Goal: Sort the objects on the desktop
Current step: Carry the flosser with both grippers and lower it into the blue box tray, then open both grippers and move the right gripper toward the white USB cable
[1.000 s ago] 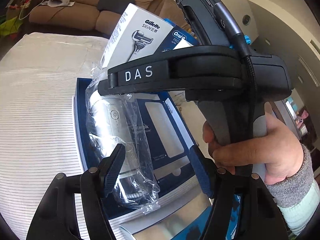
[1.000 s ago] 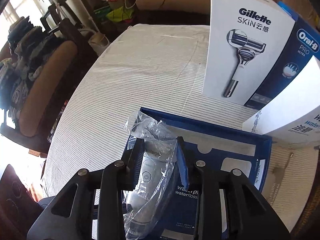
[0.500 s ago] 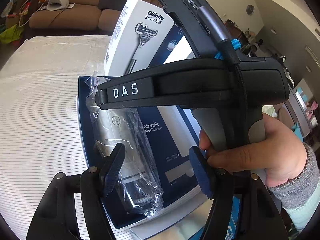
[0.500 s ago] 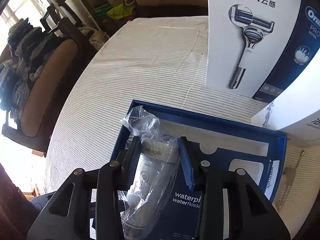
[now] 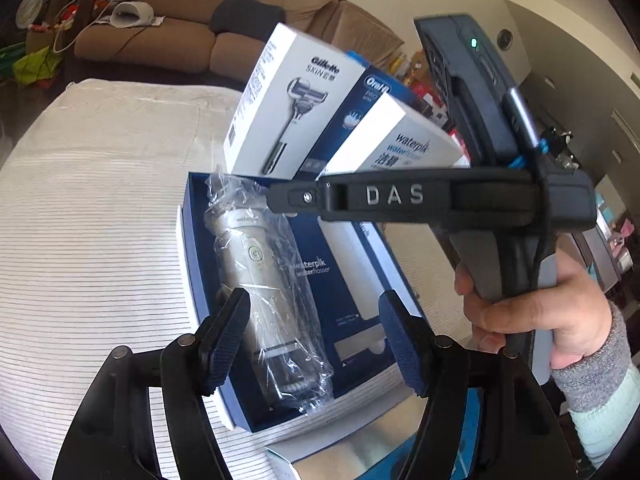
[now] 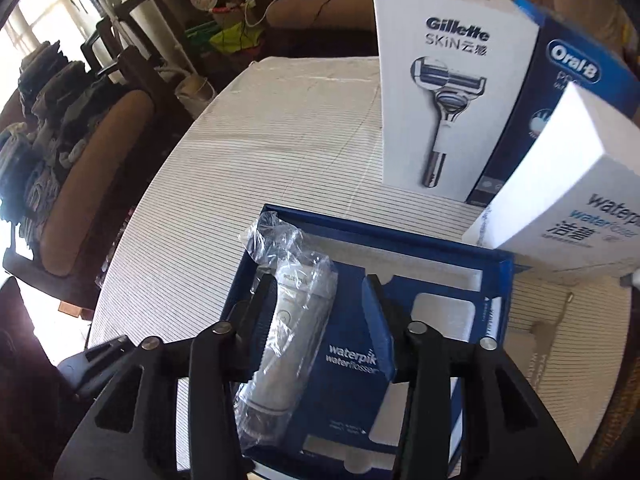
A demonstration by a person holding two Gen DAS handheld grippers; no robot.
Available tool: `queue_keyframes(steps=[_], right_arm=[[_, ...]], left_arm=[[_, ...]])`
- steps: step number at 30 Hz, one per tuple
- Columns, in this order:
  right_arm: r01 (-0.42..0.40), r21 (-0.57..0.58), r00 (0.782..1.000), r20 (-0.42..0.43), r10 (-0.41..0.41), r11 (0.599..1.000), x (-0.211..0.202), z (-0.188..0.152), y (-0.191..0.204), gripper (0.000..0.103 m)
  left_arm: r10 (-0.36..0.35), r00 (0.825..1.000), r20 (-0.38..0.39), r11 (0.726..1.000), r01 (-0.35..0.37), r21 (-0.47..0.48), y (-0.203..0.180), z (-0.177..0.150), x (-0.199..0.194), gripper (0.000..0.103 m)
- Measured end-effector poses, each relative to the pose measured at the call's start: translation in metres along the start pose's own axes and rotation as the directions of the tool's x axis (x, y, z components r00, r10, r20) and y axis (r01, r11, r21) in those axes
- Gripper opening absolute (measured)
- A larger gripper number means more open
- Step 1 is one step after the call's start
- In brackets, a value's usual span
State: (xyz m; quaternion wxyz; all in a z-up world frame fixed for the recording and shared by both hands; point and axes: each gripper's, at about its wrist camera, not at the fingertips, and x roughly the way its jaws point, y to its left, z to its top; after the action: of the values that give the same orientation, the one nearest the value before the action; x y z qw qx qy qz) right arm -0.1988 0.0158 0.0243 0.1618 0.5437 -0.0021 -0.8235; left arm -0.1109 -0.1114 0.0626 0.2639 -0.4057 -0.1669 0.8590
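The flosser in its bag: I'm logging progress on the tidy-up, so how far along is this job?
Done: the bagged flosser lies in the left slot of the open blue tray. In hand: the right tool has just been opening, its pads clear of the bag; the left tool is open and empty. Left: the lid leans beside the tray, which is still uncovered; the Gillette box and Oral-B box stand behind.

tan sofa (image 5: 188,36) beyond the striped tablecloth (image 5: 88,208); bright window (image 6: 24,20) behind a clothes-heaped chair (image 6: 72,148).
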Motion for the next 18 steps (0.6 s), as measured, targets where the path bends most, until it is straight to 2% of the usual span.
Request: queue_keyframes(steps=[1, 3, 5, 8, 9, 10, 13, 18], right_arm=[[0.007, -0.008, 1.0, 0.003, -0.007, 1.0, -0.006, -0.004, 0.001, 0.065], [0.018, -0.023, 1.0, 0.009, -0.018, 1.0, -0.017, -0.012, 0.002, 0.076], [0.043, -0.033, 0.999, 0.012, -0.042, 0.999, -0.025, -0.023, 0.003, 0.079], [0.039, -0.032, 0.999, 0.002, -0.039, 0.999, -0.029, -0.038, 0.001, 0.085], [0.028, -0.029, 1.0, -0.001, -0.028, 0.999, -0.031, -0.043, 0.0, 0.091], [0.015, -0.024, 1.0, -0.008, -0.015, 1.0, -0.031, -0.048, -0.001, 0.103], [0.029, -0.017, 0.999, -0.025, -0.029, 0.999, -0.035, -0.064, -0.005, 0.103], [0.027, -0.013, 1.0, 0.006, -0.027, 1.0, -0.059, -0.088, -0.009, 0.103]], left_arm=[[0.002, 1.0, 0.015, 1.0, -0.003, 0.003, -0.001, 0.0, -0.004, 0.081], [0.03, 0.999, 0.025, 1.0, -0.03, 0.008, -0.004, -0.004, -0.008, 0.091], [0.068, 0.998, 0.012, 0.998, -0.068, 0.006, -0.007, -0.009, -0.007, 0.096], [0.06, 0.998, -0.007, 0.998, -0.06, -0.004, -0.015, -0.022, -0.006, 0.1], [0.06, 0.998, -0.013, 0.998, -0.06, 0.0, -0.018, -0.026, -0.007, 0.103], [0.066, 0.998, -0.018, 0.998, -0.066, 0.01, -0.023, -0.034, -0.008, 0.103], [0.092, 0.995, -0.036, 0.995, -0.091, 0.026, -0.033, -0.046, -0.011, 0.103], [0.11, 0.993, -0.038, 0.994, -0.109, 0.025, -0.048, -0.056, -0.017, 0.103]])
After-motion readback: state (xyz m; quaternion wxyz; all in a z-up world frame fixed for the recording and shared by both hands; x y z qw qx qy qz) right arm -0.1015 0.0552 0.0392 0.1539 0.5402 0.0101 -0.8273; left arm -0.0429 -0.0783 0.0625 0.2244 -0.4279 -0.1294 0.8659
